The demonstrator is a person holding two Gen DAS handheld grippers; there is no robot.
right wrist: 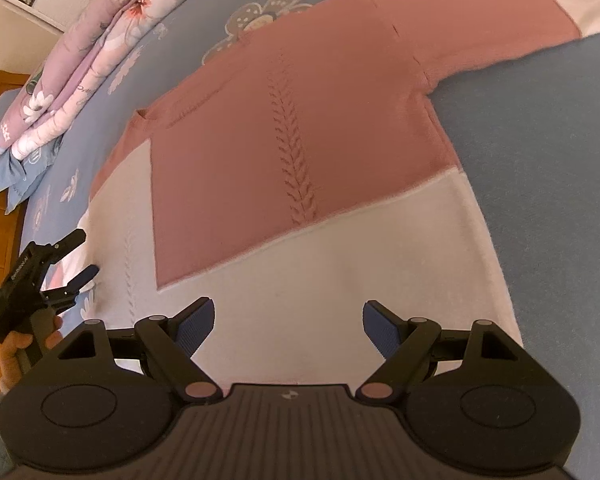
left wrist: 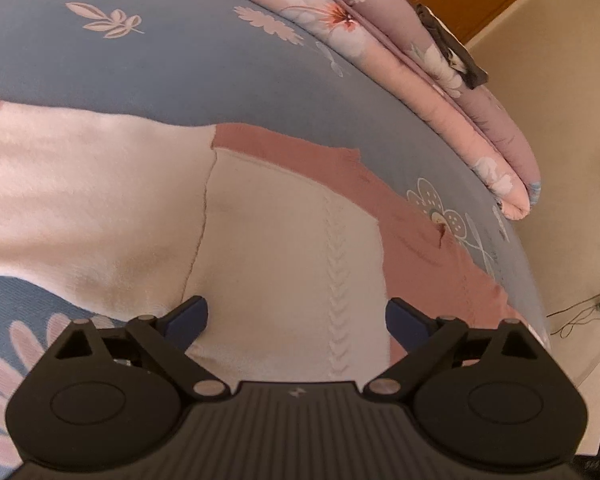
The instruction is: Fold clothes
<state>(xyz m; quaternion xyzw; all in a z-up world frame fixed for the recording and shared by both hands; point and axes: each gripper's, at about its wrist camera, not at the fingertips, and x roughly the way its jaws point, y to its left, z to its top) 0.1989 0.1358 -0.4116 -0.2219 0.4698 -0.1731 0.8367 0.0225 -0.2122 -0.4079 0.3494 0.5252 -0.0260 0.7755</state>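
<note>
- Sweater [right wrist: 320,128] lies flat on the bed [right wrist: 540,128], spread over the blue floral sheet, sleeves out to the sides; laid open like this so it can be folded
- Knit, pink and cream blocks, a cable braid running down each half
- Left gripper [left wrist: 296,320] spread wide, nothing pinched, hovering over the cream half near the sleeve seam
- Right gripper [right wrist: 288,324] spread wide too, empty, above the cream hem band
- Both angled down at the hem side, probably lining up a pinch; contact with the fabric hard to judge
- Folded quilt [left wrist: 440,80] sits along the far bed edge
</note>
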